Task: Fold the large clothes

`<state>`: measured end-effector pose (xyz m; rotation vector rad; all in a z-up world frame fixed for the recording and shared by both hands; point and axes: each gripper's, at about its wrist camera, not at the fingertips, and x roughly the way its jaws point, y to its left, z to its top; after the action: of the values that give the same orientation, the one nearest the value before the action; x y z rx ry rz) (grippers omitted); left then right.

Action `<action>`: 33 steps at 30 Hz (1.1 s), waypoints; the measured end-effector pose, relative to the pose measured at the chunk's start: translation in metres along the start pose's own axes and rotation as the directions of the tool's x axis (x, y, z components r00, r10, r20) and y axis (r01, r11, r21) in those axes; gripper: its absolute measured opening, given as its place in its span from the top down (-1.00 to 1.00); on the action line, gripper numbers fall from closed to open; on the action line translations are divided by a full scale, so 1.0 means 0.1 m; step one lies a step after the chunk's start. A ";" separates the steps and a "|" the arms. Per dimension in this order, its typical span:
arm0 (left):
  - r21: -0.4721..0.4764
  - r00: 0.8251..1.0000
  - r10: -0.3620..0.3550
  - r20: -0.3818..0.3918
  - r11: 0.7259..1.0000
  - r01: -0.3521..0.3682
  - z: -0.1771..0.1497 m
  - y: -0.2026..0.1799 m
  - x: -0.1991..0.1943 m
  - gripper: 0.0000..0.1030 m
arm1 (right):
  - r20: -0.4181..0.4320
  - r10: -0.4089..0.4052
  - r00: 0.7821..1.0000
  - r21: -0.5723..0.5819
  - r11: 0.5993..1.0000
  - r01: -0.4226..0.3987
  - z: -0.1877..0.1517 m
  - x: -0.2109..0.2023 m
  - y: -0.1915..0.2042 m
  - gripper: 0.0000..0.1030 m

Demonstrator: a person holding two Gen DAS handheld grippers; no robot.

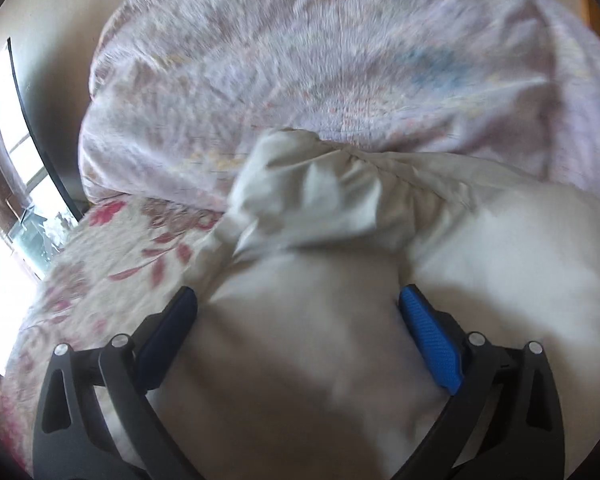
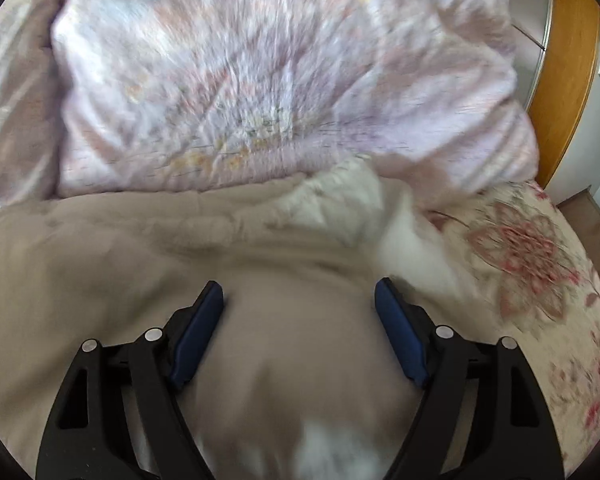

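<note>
Beige cloth fills the lower half of both wrist views: I've got the garment (image 1: 340, 320) spread on the flowered bedsheet (image 1: 100, 264), blurred. Its long axis I read as running from nine to three o'clock across the frame, though the blur keeps me from naming which end is which. A bunched, lighter fold (image 1: 320, 196) sits at twelve o'clock from my left gripper (image 1: 298, 304). Left jaws stand wide apart, cloth lying between the pads (image 1: 432, 340), nothing pinched. My right gripper (image 2: 299, 296) is likewise spread wide over the garment (image 2: 140, 248), pressing on nothing. A pale pink quilt (image 2: 260, 80) is heaped at twelve o'clock, beyond the garment's far edge. Sheet shows at three o'clock on the right view.
</note>
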<state>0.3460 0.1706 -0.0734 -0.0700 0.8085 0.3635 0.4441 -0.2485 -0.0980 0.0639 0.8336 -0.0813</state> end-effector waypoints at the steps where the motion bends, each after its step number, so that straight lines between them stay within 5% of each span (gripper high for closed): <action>1: 0.002 1.000 -0.012 -0.004 1.000 0.012 -0.04 0.04 -0.10 -0.95 | -0.004 0.008 1.000 0.023 1.000 -0.008 -0.04 -0.15 -0.09 -0.60; 9: -0.102 0.986 -0.150 -0.078 0.985 0.142 -0.47 0.60 -0.71 -0.95 | -0.059 0.088 0.994 0.287 0.956 -0.067 -0.32 -0.87 -0.85 -0.61; 16: -0.301 0.938 -0.305 -0.165 0.921 0.247 -0.77 0.82 -0.63 -0.64 | -0.150 0.380 0.913 0.585 0.779 -0.228 -0.79 -0.68 -1.23 -0.48; 23: -0.356 0.911 -0.366 -0.191 0.891 0.283 -0.75 0.65 -0.48 -0.51 | -0.122 0.497 0.859 0.673 0.678 -0.297 -0.92 -0.49 -1.21 -0.25; 27: -0.404 0.907 -0.369 -0.201 0.875 0.267 -0.72 0.59 -0.29 -0.38 | -0.091 0.516 0.852 0.684 0.654 -0.323 -0.94 -0.43 -1.20 -0.21; 33: -0.519 0.890 -0.434 -0.139 0.797 0.308 -0.76 0.68 -0.13 -0.16 | -0.035 0.542 0.839 0.706 0.607 -0.363 -0.97 -0.38 -1.23 0.06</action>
<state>0.2617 0.2158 -0.1111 -0.7577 0.9160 0.1701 0.3352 -0.3601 -0.1382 1.0156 0.9798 0.1197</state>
